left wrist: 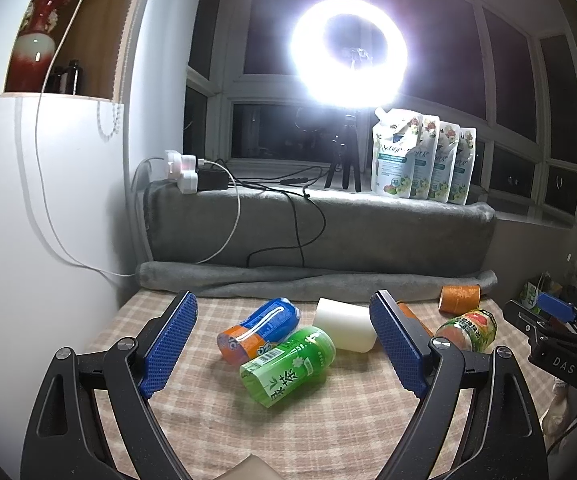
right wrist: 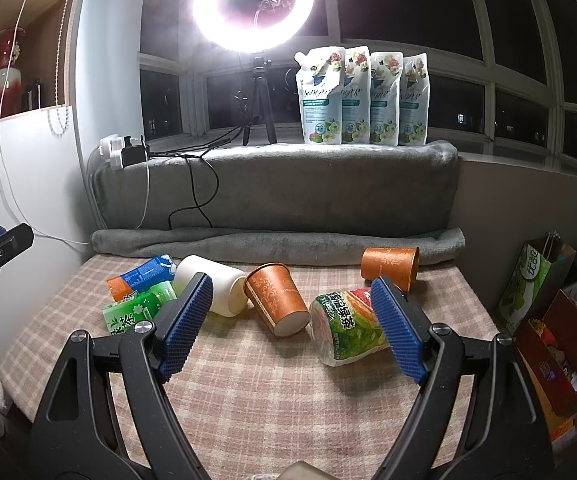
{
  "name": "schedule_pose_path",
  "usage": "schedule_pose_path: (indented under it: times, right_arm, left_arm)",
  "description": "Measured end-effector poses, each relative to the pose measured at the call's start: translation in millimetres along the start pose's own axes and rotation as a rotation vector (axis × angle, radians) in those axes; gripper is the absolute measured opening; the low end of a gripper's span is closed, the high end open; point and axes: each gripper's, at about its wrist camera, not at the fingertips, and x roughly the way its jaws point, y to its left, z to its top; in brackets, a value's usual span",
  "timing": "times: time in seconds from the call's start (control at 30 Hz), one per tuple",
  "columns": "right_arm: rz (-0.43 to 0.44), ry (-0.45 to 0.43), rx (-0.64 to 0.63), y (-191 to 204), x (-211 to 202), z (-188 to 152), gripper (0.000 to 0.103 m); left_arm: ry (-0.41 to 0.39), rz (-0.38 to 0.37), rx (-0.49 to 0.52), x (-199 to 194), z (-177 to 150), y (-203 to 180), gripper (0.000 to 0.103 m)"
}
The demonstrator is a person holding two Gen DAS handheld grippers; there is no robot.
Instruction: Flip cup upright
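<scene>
The orange paper cup (right wrist: pixel 275 300) lay tipped on the tabletop (right wrist: pixel 288 400), centred just ahead between the right gripper (right wrist: pixel 292 322) fingers, spread wide and empty, base end nearest; the left gripper (left wrist: pixel 284 344), equally wide, sat farther off.

Both tools look alike. The left gripper (left wrist: pixel 284 344) has matte black angular arms with triangular cut-outs, round silver screws at the joints, and two long fingers (left wrist: pixel 170 344) faced with blue pads in a fine dotted grip pattern. The right gripper (right wrist: pixel 292 326) shows the same black frame, silver screws and blue textured fingers (right wrist: pixel 186 326); its black body bears pale lettering "DAS" in the left view.
</scene>
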Motion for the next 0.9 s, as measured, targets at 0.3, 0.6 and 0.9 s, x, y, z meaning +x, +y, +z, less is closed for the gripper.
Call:
schedule_pose_path:
  times: [0.3,0.6,0.9]
  right_arm:
    - [0.0,0.003,0.001,0.2,2.3,-1.3,0.084]
    - [0.001,0.005,0.002,0.5,3.8,-2.1,0.084]
    - [0.001,0.009,0.003,1.5,3.6,-1.9,0.084]
  left_arm:
    - [0.003,0.0,0.001,1.5,-1.4,-1.2,0.088]
    - [0.005,-0.001,0.001,2.3,-2.1,-1.1,0.088]
    - [0.005,-0.001,0.001,2.4,-2.3,-1.3,0.088]
